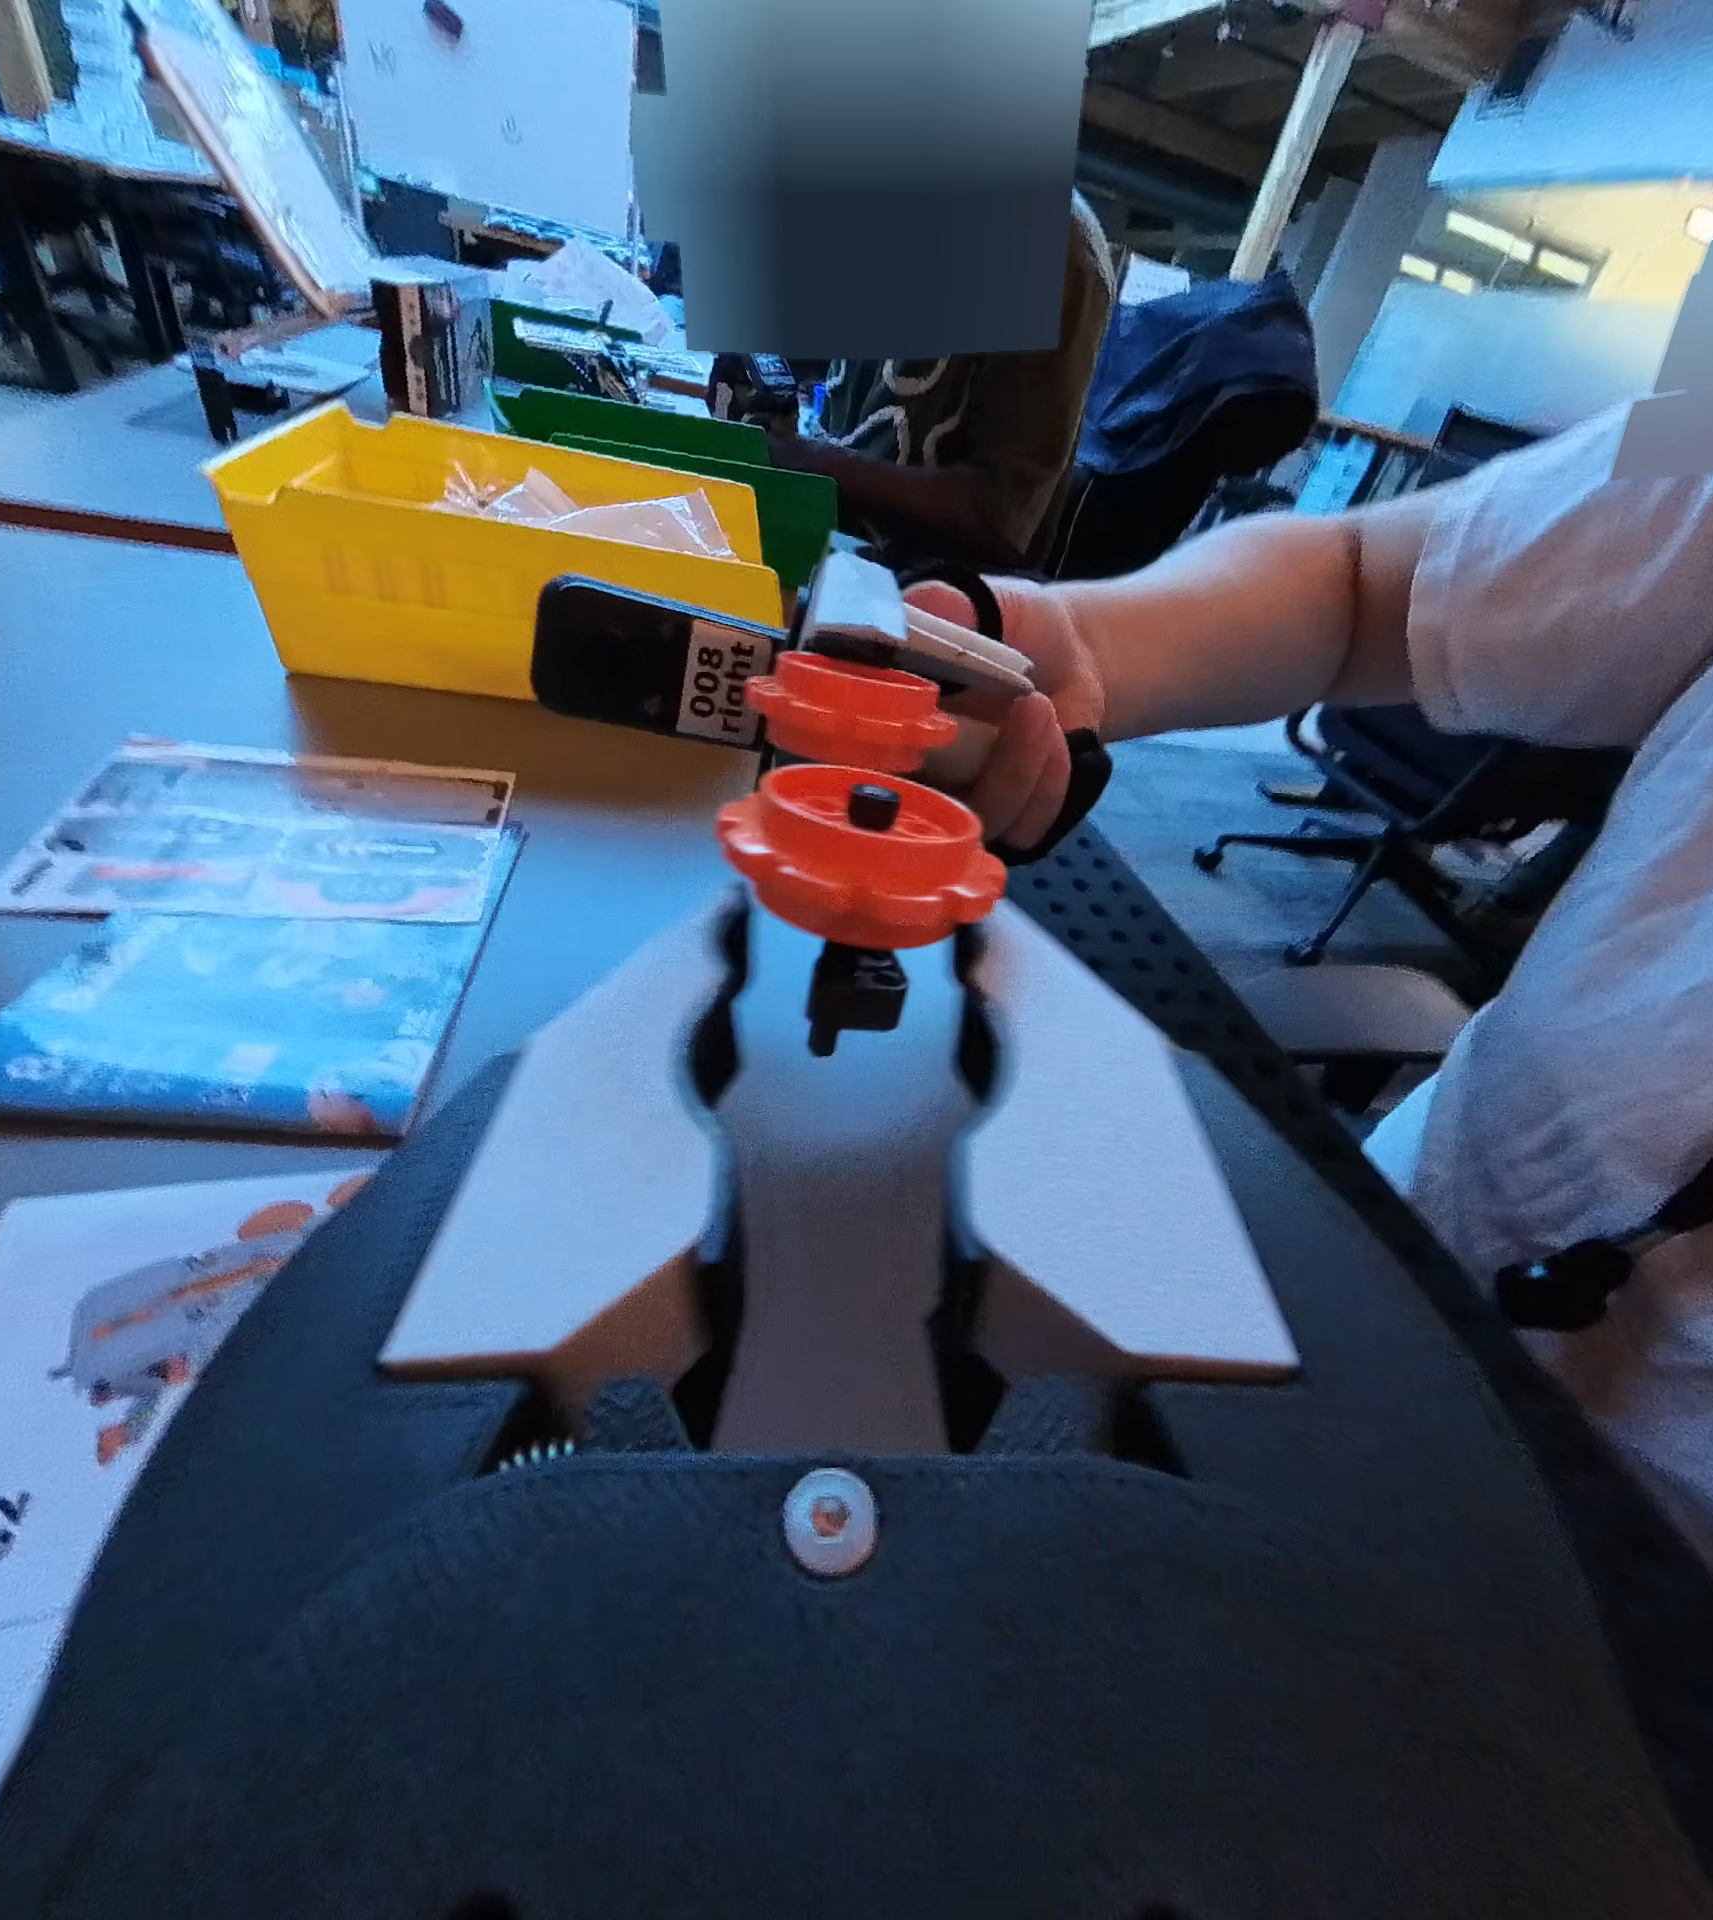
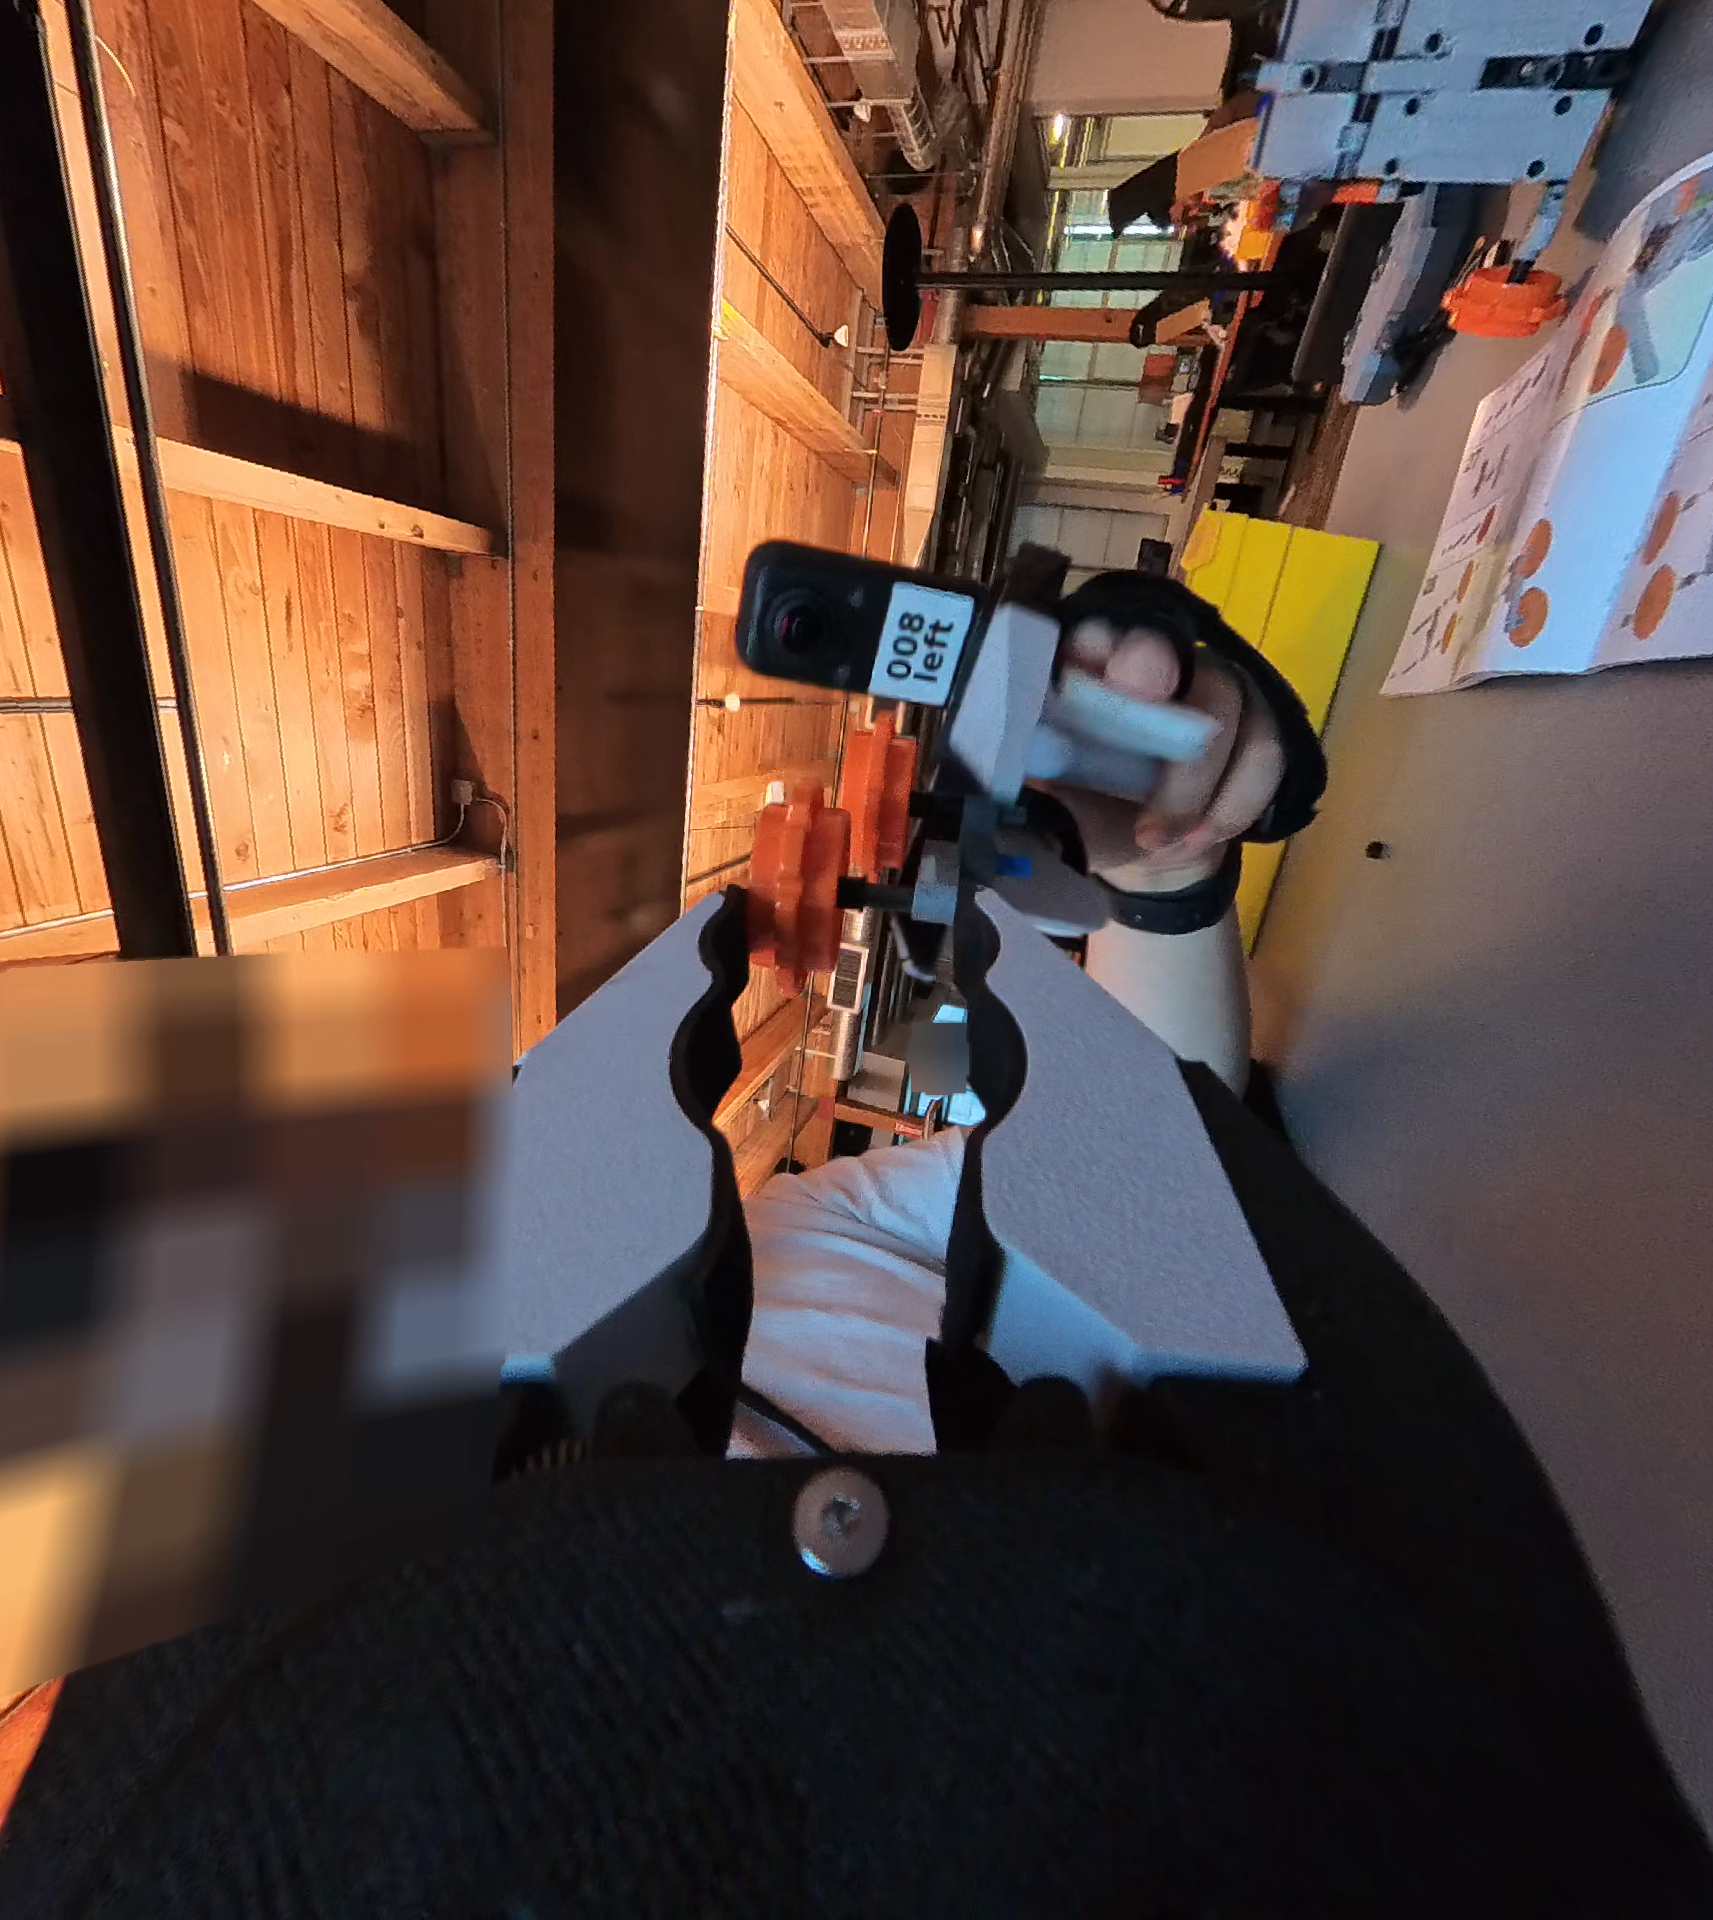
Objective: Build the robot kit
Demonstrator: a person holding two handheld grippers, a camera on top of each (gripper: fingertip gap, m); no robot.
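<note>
Two orange scalloped wheels on black axles are held in the air between my grippers. In the left wrist view my left gripper (image 1: 857,920) has its fingertips closed against the nearer wheel (image 1: 857,862), with a black connector (image 1: 857,997) hanging below it. The second wheel (image 1: 847,707) sits just under the right gripper's camera (image 1: 623,665). In the right wrist view my right gripper (image 2: 852,914), rolled on its side, clamps a wheel (image 2: 795,883) and a grey piece (image 2: 935,883) on its axle. The other wheel (image 2: 873,790) is behind, by the left gripper's camera (image 2: 831,634).
A yellow bin (image 1: 478,582) with clear bags and green bins (image 1: 686,447) stand behind. Booklets (image 1: 239,831) lie on the grey table at the left. An open booklet (image 2: 1641,416), a grey brick model (image 2: 1434,94) and a loose orange wheel (image 2: 1501,301) lie farther off. My left and right fingertips are right by each other. The grey brick model (image 2: 1434,94) is about 35 cm from my left fingertips.
</note>
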